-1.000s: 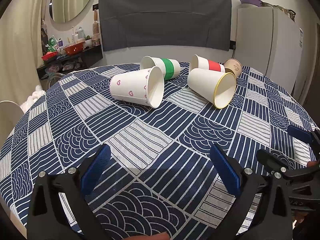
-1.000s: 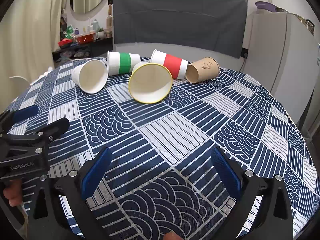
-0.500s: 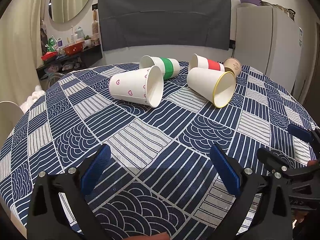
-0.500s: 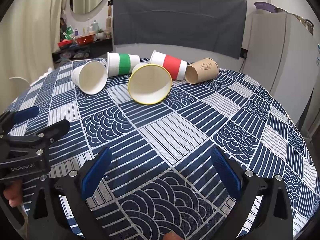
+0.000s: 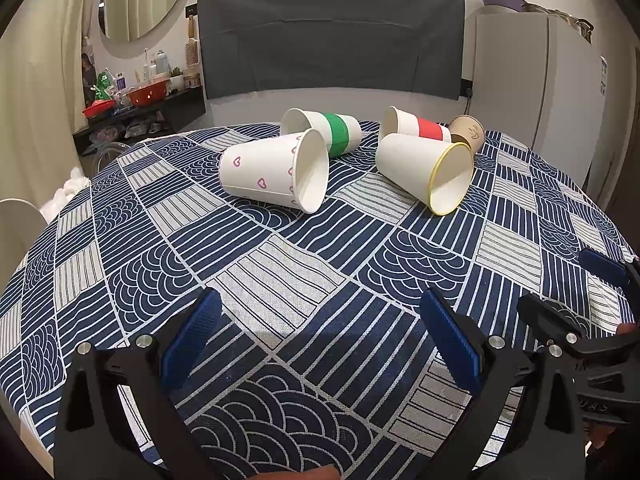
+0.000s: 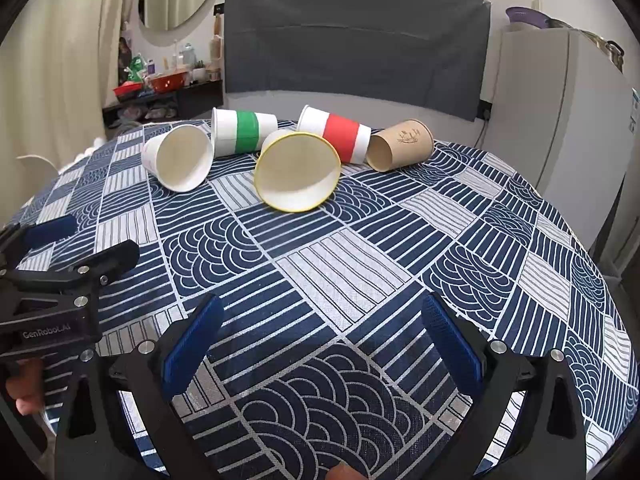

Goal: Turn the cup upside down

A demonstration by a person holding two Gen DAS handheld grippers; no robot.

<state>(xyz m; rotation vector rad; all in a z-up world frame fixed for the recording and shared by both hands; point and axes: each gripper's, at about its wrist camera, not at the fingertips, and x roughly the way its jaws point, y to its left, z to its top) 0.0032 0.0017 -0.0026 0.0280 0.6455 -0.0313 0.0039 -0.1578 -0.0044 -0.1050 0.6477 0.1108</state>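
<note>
Several paper cups lie on their sides at the far half of the round table. A white cup with pink hearts [image 5: 272, 172] [image 6: 178, 162] lies left, a yellow-rimmed white cup [image 5: 426, 172] [image 6: 298, 176] right of it. Behind them lie a green-banded cup [image 5: 334, 132] [image 6: 244, 132], a red-banded cup [image 5: 420, 128] [image 6: 340, 136] and a brown cup [image 5: 468, 130] [image 6: 400, 144]. My left gripper [image 5: 320, 340] is open and empty over the near table. My right gripper [image 6: 320, 340] is open and empty too, to the right of the left one.
The table carries a blue and white patterned cloth [image 5: 280, 280]. A grey chair back [image 5: 332, 32] stands behind the table. A white fridge [image 5: 536, 92] is at the back right, a cluttered shelf [image 5: 132, 100] at the back left.
Both views have crept very slightly forward toward the cups. The cups have not moved and both grippers stay open.
</note>
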